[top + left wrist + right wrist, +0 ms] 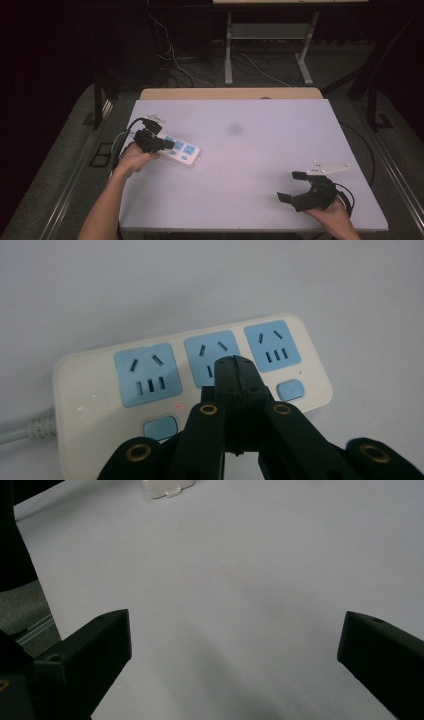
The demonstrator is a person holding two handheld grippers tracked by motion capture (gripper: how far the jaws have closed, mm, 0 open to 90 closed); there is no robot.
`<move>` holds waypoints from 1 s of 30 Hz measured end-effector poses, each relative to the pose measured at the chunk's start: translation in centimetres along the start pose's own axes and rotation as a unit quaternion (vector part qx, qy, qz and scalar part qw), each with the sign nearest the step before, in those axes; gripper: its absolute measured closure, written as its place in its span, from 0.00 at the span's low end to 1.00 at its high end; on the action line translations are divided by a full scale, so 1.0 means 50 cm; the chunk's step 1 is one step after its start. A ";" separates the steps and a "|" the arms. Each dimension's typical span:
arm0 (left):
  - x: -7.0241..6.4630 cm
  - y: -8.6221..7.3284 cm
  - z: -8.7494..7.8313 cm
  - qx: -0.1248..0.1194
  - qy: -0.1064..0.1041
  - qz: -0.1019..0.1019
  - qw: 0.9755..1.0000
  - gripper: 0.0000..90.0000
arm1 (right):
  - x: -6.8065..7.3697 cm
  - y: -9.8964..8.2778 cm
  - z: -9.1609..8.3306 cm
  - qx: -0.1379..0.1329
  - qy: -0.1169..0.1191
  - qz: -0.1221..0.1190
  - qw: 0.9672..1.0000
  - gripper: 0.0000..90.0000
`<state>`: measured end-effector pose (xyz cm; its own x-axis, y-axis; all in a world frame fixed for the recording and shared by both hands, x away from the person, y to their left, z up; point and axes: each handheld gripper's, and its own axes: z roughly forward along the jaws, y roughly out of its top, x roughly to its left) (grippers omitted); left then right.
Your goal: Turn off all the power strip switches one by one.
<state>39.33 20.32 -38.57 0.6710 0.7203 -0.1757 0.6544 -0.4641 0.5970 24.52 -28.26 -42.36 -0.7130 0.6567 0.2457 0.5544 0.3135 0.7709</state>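
Left gripper [235, 362], jaws together, hovers over rigid, light, smooth power strip [190, 390], best gripped across its narrow sides.

A white table [260, 165] is standing on grey carpet [60, 160], with a strip of wooden edge [230, 93] showing at its far side. Beyond it, a metal desk frame [265, 45] is standing among loose cables [175, 60], and the room behind is lying in darkness.
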 end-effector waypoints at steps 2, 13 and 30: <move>0.001 0.005 -0.008 -0.002 0.003 0.006 1.000 0.99 | 0.000 0.000 -0.001 -0.001 0.000 0.002 1.000 0.01; 0.020 0.014 -0.045 -0.018 0.025 -0.004 1.000 0.99 | -0.001 -0.001 -0.002 -0.002 -0.001 0.003 1.000 0.01; 0.048 0.001 -0.062 -0.028 0.044 -0.020 0.998 0.99 | -0.002 -0.002 -0.004 -0.001 -0.003 0.003 1.000 0.01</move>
<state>39.89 23.66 -36.54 0.6100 0.7812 -0.1328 0.6579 -0.4059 0.6344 24.45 -28.48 -42.33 -0.7072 0.6624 0.2474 0.5577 0.3074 0.7710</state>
